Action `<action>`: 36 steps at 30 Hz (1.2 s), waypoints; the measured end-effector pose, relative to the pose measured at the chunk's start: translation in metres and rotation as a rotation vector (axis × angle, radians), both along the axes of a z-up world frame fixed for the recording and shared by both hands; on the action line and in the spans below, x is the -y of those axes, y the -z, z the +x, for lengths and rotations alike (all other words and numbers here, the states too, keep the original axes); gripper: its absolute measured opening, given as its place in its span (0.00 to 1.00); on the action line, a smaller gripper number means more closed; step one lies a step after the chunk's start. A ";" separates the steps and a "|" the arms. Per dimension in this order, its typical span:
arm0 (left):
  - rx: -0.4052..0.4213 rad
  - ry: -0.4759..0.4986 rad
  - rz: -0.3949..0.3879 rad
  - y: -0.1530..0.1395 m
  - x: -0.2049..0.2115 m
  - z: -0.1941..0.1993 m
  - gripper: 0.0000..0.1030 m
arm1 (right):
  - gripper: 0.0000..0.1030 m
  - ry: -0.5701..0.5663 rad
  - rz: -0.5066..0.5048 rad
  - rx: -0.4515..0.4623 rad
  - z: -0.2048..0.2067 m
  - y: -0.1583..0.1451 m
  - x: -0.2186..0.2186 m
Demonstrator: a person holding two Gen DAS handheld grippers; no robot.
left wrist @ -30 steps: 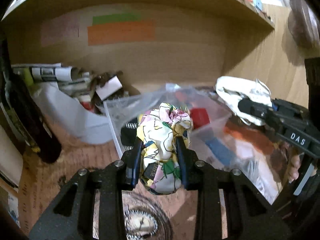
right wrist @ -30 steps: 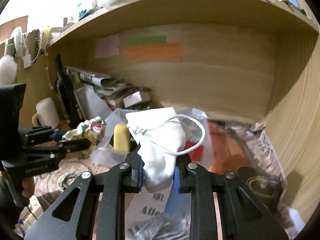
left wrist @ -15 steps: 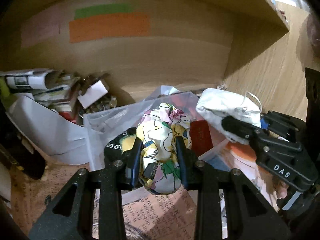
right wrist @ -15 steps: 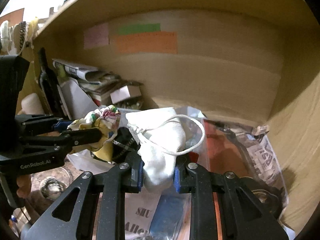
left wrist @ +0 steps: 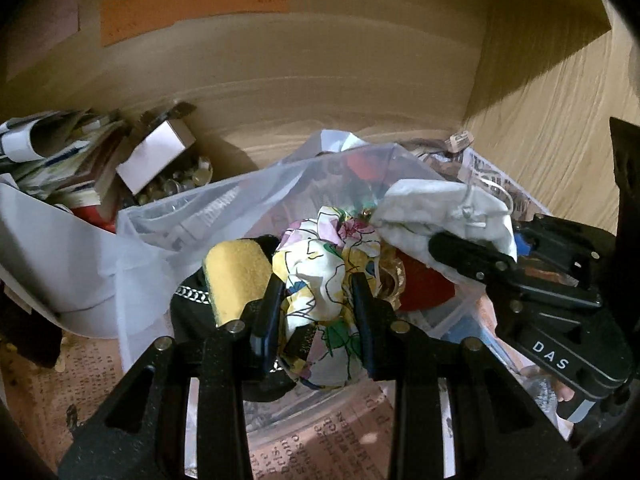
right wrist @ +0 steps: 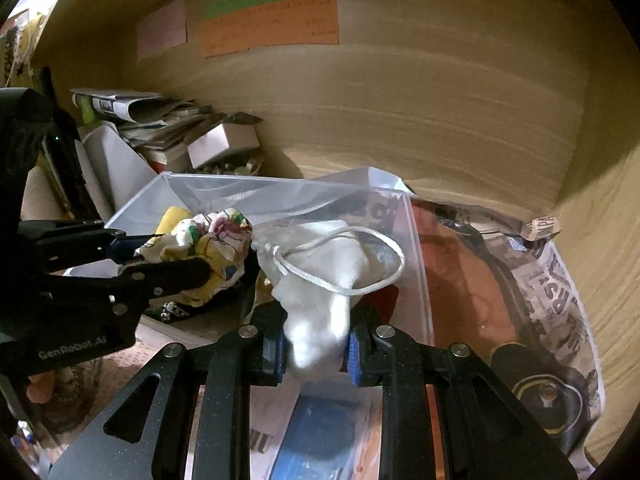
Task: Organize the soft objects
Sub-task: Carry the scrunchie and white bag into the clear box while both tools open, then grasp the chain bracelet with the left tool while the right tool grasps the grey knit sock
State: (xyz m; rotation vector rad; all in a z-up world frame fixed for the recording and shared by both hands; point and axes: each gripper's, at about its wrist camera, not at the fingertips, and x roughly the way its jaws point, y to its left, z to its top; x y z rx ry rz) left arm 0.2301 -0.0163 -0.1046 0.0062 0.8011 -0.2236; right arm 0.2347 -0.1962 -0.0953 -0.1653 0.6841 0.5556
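Left wrist view: left hand-held gripper [left wrist: 318,292] pinching one floral cloth bundle [left wrist: 320,284], long axis running away from the camera, over a clear plastic bag [left wrist: 192,216]; one yellow sponge [left wrist: 236,276] just beside; "DAS" legible on the right hand-held gripper [left wrist: 452,248]. Right wrist view: right hand-held gripper [right wrist: 316,340] clamped on one white drawstring pouch [right wrist: 320,276], mouth pointing forward-left; "GenRobot.AI" printed on the left hand-held gripper [right wrist: 168,256]; three paper notes [right wrist: 268,26] on the back wall, writing unreadable.

floral cloth bundle [left wrist: 320,280]: crumpled, gripped | white drawstring pouch [right wrist: 320,276]: gripped, touching bundle, over clear bag [right wrist: 280,196]
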 end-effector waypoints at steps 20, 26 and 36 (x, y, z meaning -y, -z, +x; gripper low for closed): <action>0.060 -0.030 -0.002 -0.018 -0.005 -0.022 0.52 | 0.56 0.008 0.008 0.043 -0.015 -0.016 0.007; 0.141 -0.051 -0.017 -0.043 -0.015 -0.049 0.55 | 0.58 0.012 0.060 0.084 -0.037 -0.036 0.018; 0.266 -0.104 -0.004 -0.069 -0.041 -0.111 0.70 | 0.74 0.027 0.114 0.145 -0.080 -0.052 0.036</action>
